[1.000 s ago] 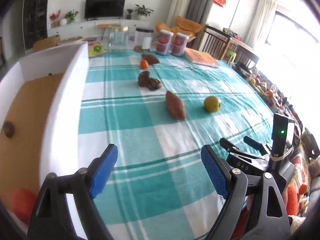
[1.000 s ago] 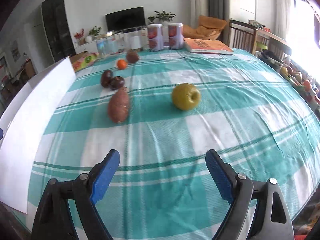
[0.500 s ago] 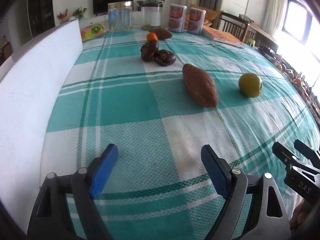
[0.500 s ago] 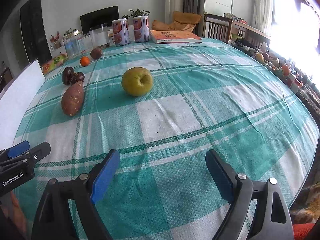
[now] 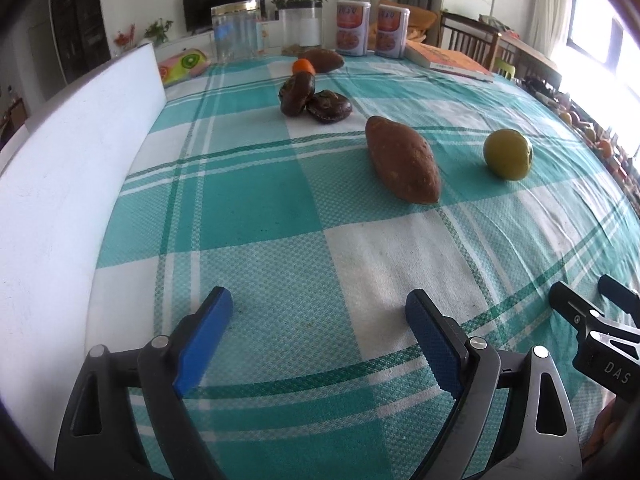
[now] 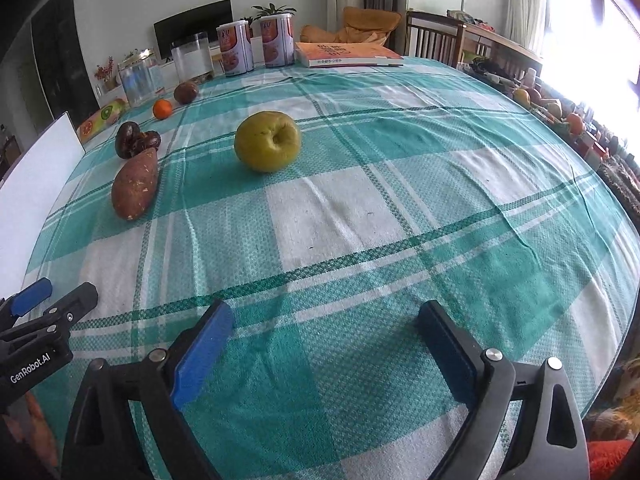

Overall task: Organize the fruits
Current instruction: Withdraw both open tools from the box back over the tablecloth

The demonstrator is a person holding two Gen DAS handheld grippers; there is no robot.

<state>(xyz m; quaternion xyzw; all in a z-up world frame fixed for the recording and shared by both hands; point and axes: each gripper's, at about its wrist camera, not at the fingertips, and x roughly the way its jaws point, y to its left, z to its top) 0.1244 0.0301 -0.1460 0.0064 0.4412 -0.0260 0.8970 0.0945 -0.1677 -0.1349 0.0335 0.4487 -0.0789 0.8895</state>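
Note:
A yellow-green apple lies mid-table, also in the left wrist view. A sweet potato lies left of it. Two dark brown fruits touch each other behind it, with a small orange and a brown fruit farther back. A white box stands along the left edge. My left gripper is open and empty, low over the cloth near the front. My right gripper is open and empty, in front of the apple.
A teal checked tablecloth covers the table. At the far edge stand two printed cans, clear jars, a book and a kiwi-print packet. Chairs and a cluttered shelf are to the right.
Both grippers dropped lower and moved forward over the cloth. The left view swung right, off the box's inside onto the fruits. The apple and sweet potato appear closer.

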